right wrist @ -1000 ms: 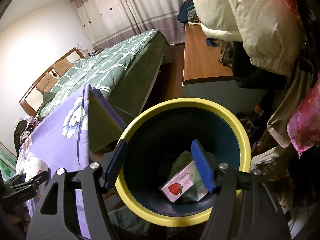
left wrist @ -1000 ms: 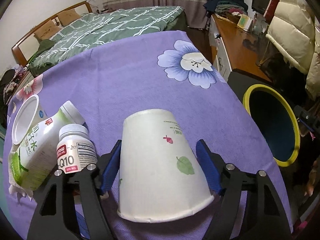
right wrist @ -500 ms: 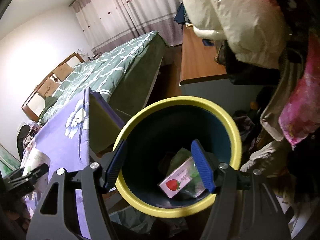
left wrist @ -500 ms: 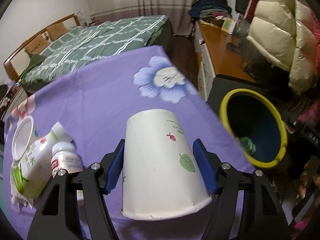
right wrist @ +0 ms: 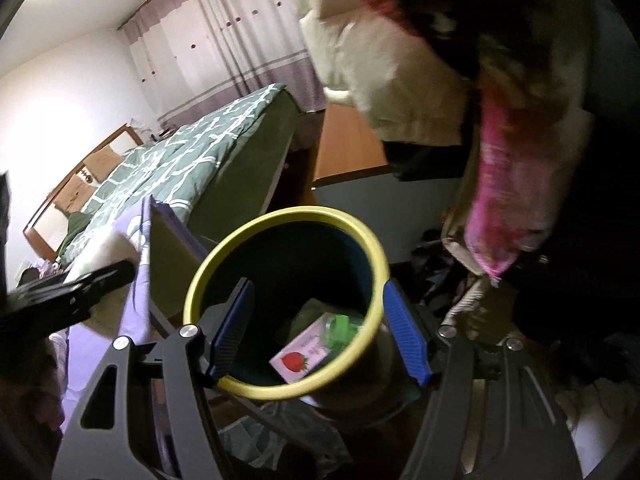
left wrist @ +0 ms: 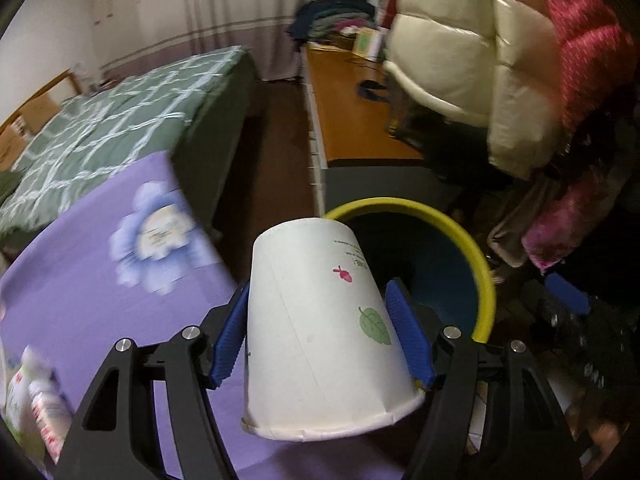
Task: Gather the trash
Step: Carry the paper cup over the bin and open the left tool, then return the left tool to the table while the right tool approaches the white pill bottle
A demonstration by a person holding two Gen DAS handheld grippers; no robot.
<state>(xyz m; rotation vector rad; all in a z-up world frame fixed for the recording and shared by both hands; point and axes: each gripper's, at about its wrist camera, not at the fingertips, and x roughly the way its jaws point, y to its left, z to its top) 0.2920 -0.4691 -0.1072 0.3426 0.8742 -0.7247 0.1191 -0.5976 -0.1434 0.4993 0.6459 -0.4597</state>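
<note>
My left claw is clamped on a white paper cup, both blue pads pressed to its sides; the cup lies tilted, mouth toward the camera, base pointing away, filling the lower middle of the frame. Under it is the purple flowered tabletop, with blurred bottles at the lower left edge. Just past the cup's base stands the yellow-rimmed trash bin. My right claw angles down over that bin, jaws apart with nothing between them; inside lie a strawberry carton and a green item. Farther off, upper left, is the green bed.
</note>
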